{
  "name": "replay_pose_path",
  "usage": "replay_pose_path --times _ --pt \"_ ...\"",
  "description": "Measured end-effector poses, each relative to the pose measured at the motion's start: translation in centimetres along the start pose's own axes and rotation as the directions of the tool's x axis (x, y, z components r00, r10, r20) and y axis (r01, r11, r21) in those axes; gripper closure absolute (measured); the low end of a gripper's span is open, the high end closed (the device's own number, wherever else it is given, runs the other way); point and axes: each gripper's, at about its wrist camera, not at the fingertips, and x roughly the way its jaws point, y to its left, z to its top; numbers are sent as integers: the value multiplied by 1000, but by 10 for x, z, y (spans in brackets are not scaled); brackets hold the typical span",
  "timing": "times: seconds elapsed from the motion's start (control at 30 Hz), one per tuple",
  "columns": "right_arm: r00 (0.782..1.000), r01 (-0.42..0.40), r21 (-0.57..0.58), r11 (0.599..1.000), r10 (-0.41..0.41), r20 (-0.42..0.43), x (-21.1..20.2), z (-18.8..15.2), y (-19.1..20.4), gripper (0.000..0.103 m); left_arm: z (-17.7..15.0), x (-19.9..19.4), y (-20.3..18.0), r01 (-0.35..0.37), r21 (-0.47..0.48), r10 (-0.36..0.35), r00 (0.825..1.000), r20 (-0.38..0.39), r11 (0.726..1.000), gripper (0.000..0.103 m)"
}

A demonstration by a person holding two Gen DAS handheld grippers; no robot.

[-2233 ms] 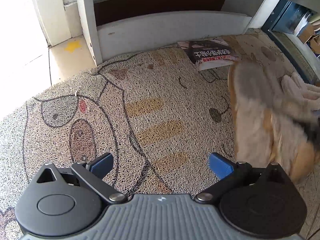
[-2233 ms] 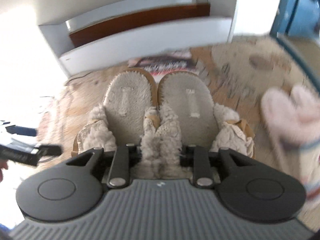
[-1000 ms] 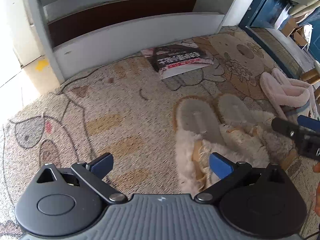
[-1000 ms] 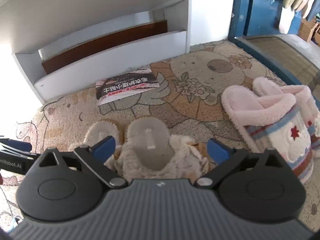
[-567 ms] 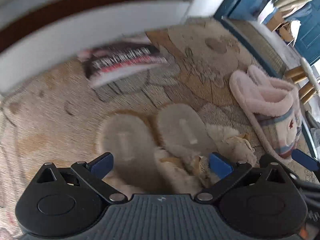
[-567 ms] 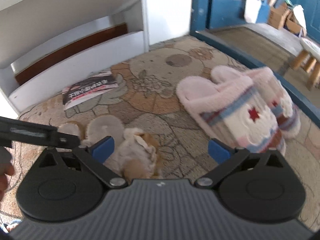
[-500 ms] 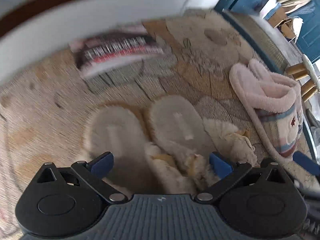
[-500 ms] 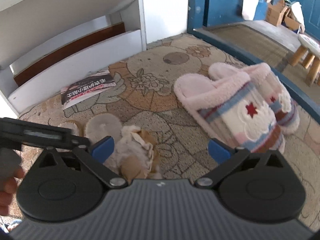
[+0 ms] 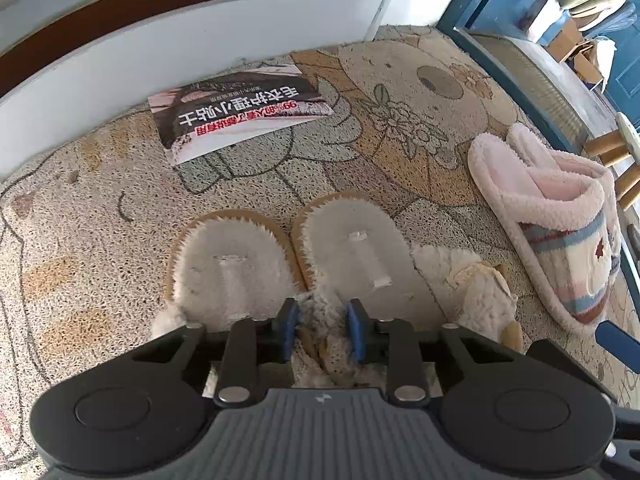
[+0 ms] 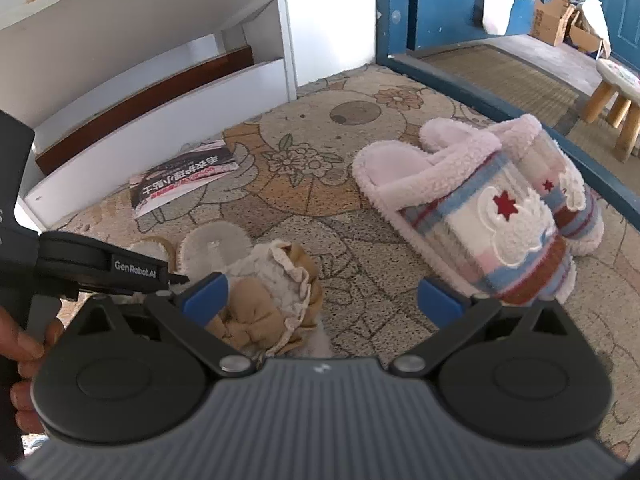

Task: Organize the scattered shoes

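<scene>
Cream fleece slippers lie side by side on the patterned mat, heels pointing away from me, directly ahead of my left gripper. Left gripper is clenched on the fluffy inner edges where the two slippers meet. My right gripper is spread wide, holding nothing; the tan-bowed toe of the nearer cream slipper sits just ahead of its left finger. Pink striped slippers, paired and touching, lie ahead-right of the right gripper, well apart from the cream pair. A magazine lies farther ahead, near the white shelf.
</scene>
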Motion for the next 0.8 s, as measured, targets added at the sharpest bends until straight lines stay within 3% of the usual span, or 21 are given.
replay_pose_path --times 0.17,0.3,0.37,0.47,0.5,0.53,0.67,0.8 --pt "1000 -21 15 1000 21 4 -2 -1 3 0 -8 -17 13 -29 -32 29 999 18 999 79" --pt "999 -46 0 999 46 14 -5 1 8 0 -6 -21 16 -31 -15 32 999 37 999 86" --pt "998 -54 -18 998 54 17 -6 2 12 0 -3 -18 17 -27 -20 28 999 32 999 76" --pt "997 -73 -57 996 73 10 -6 4 20 0 0 -16 27 -41 -38 41 999 18 998 50" --pt "997 -82 -64 995 83 10 -6 4 22 0 0 -17 32 -57 -41 58 998 21 998 37" --pt "995 -94 -71 993 94 9 -6 4 26 0 0 -18 36 -65 -48 66 998 21 997 32" --pt "992 -123 -102 987 124 6 -5 6 42 0 -3 -27 64 -127 -79 129 991 20 989 26" --pt "993 -114 -169 979 116 3 0 9 70 0 -6 -31 83 -148 -100 148 989 -1 984 18"
